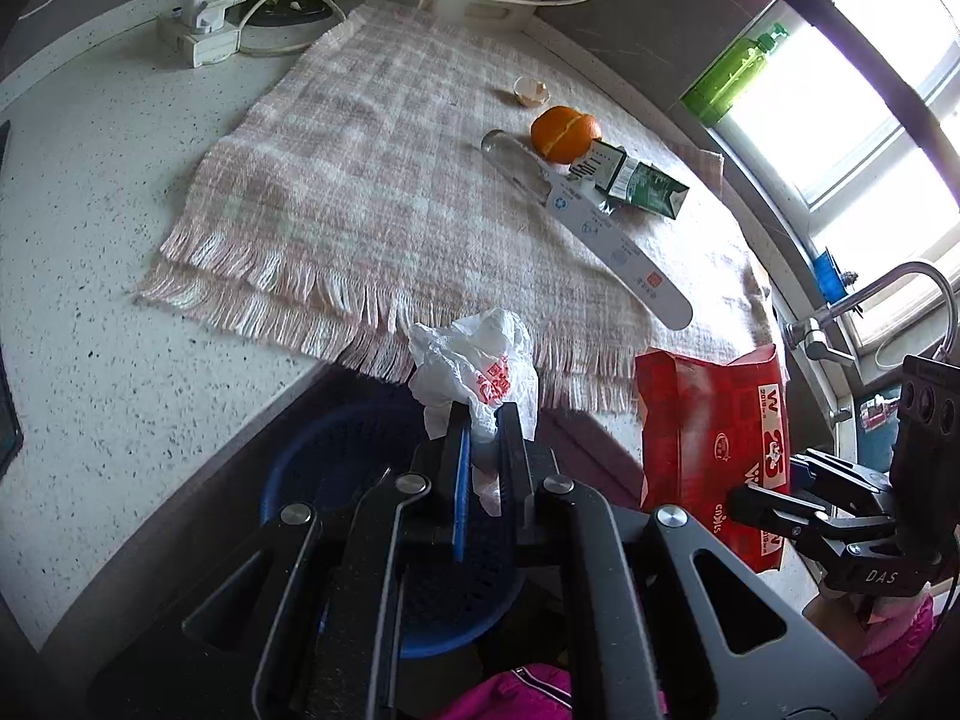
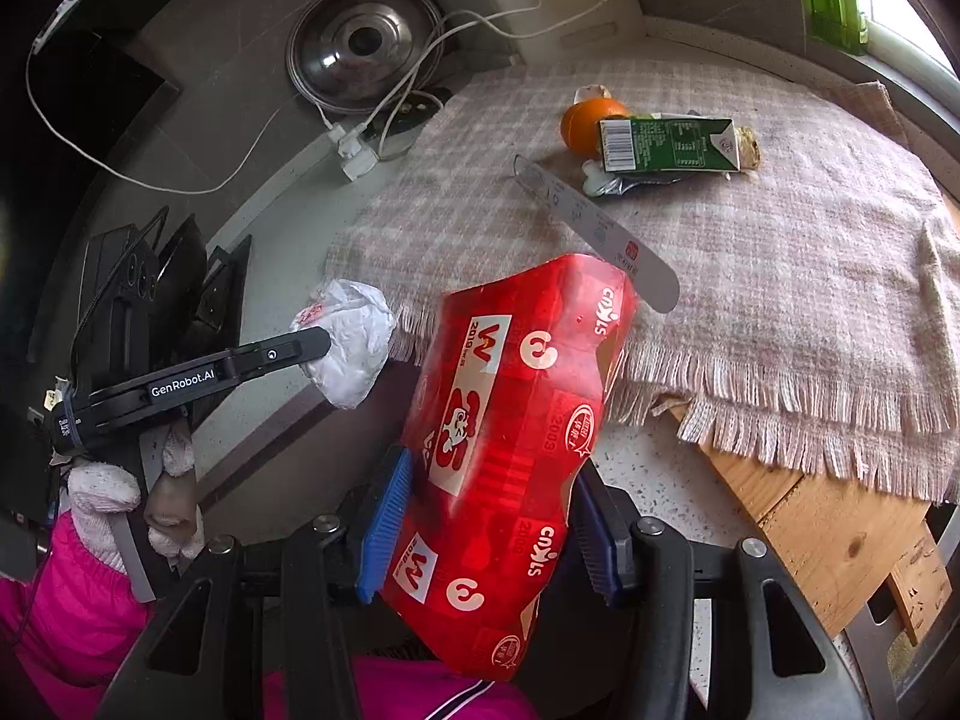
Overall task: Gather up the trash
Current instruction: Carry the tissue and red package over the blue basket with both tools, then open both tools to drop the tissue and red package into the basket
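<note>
A crumpled white plastic bag (image 1: 474, 369) is pinched by the left gripper (image 1: 483, 420) above a blue perforated basket (image 1: 336, 468), while a red glossy wrapper (image 2: 510, 450) is clamped by the right gripper (image 2: 492, 516).

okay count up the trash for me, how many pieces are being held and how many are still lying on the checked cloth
Held: 2, the white plastic bag in the left gripper, the red carton in the right gripper.
On the checked cloth: 4, eggshell, orange peel, green carton, long white wrapper.
Total: 6

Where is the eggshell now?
Left wrist view, upper right: the eggshell lies on the cloth, just behind the orange.
</note>
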A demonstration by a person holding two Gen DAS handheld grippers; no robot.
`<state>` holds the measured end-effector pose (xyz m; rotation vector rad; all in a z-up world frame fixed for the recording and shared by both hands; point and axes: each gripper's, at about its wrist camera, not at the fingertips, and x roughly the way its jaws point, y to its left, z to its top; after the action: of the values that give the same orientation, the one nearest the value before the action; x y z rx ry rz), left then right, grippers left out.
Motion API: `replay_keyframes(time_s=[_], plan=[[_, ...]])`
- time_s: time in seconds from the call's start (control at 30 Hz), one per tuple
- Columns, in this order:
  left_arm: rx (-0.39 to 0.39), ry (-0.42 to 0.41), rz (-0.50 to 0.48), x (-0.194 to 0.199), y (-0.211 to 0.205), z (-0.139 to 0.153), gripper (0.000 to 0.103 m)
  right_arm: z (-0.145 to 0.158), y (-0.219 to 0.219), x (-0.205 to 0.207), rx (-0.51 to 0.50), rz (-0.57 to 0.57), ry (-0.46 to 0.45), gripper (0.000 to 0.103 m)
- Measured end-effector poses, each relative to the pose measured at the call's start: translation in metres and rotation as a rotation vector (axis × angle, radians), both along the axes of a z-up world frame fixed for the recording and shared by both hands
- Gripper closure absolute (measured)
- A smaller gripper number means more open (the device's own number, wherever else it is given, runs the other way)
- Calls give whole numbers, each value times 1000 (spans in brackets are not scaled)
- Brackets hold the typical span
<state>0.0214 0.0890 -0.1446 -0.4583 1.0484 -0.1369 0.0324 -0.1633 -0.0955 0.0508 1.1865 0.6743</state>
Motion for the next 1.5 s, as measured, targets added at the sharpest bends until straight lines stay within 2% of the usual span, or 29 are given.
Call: replay_keyframes(time_s=[0.5, 0.9, 1.13, 1.4, 1.43, 1.5], plan=[[86, 144, -15, -36, -11, -73, 97, -63, 34, -23, -110, 107, 87, 49], [144, 256, -40, -48, -22, -129, 97, -105, 57, -24, -182, 146, 131, 49], [149, 289, -29, -47, -17, -147, 97, -119, 69, -25, -217, 162, 130, 48], [165, 294, -33, -47, -20, -147, 97, -123, 83, -29, -227, 178, 120, 42], [167, 297, -32, -47, -20, -148, 96, -123, 83, -29, -224, 178, 119, 39], [165, 305, -31, -46, -20, -149, 87, -122, 86, -28, -222, 175, 114, 38]])
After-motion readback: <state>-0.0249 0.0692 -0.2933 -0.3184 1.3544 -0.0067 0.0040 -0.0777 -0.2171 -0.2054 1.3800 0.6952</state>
